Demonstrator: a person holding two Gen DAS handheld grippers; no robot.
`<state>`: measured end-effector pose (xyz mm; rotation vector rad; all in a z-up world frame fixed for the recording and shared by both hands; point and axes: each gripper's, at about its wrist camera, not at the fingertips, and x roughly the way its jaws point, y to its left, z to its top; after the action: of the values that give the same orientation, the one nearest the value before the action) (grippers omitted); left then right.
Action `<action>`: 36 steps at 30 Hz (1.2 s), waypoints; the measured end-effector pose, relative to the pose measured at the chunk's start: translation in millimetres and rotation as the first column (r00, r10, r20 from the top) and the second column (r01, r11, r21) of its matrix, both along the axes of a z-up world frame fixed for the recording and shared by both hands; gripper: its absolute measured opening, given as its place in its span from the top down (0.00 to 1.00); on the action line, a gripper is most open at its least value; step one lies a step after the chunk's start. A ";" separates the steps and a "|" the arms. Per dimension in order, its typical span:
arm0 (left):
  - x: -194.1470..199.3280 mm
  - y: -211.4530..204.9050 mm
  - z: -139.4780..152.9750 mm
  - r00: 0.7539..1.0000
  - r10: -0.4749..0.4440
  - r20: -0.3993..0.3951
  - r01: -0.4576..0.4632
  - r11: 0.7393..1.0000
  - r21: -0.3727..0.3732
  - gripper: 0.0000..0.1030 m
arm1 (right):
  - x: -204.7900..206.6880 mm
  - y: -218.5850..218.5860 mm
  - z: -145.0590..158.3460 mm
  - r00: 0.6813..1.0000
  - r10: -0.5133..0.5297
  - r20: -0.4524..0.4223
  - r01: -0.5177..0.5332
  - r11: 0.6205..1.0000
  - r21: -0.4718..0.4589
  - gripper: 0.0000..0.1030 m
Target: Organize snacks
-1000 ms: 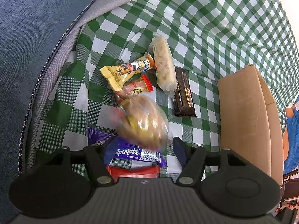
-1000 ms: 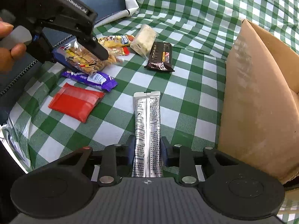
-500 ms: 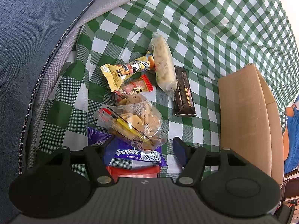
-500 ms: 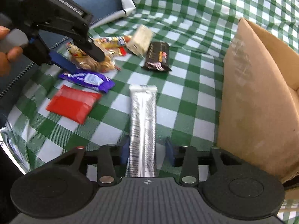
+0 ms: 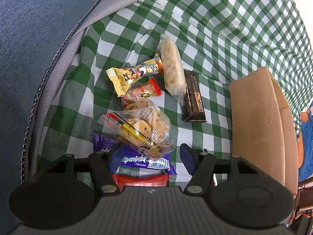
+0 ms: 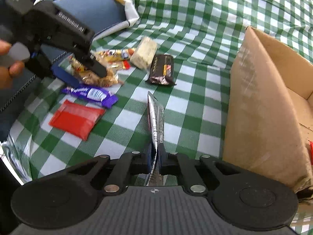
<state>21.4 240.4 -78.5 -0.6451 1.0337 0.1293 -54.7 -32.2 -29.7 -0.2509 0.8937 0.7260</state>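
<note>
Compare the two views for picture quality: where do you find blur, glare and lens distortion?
Left wrist view: sharp; glare glints on the clear cookie bag; the fisheye curves the checked cloth. Right wrist view: motion blur smears the left tool and the snacks near it, the silver packet in the right tool is softened, and the cardboard box bulges.

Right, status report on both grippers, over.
Right gripper shut on silver sachet, lifted edge-up beside cardboard box. Left gripper open over cookie bag. Nothing between sachet and box.
</note>
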 end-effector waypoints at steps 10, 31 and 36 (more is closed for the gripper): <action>-0.1 -0.4 -1.1 1.000 0.000 0.000 0.000 1.000 0.001 0.35 | -2.5 5.6 -7.8 1.000 0.021 -0.011 -0.021 0.999 -0.045 0.86; -13.7 0.8 21.9 0.991 0.057 0.124 -0.059 0.998 0.010 0.80 | -11.9 -9.8 32.1 0.991 0.024 0.129 -0.032 0.998 0.062 0.93; -13.5 -6.8 20.1 0.995 0.038 0.093 -0.040 0.999 0.016 0.80 | -13.3 -17.8 38.6 0.990 0.022 0.142 -0.032 0.997 0.068 0.93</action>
<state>8.0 233.6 -58.4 -0.6497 0.9304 0.1414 -68.0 -50.0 8.9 -0.2496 0.7299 0.7542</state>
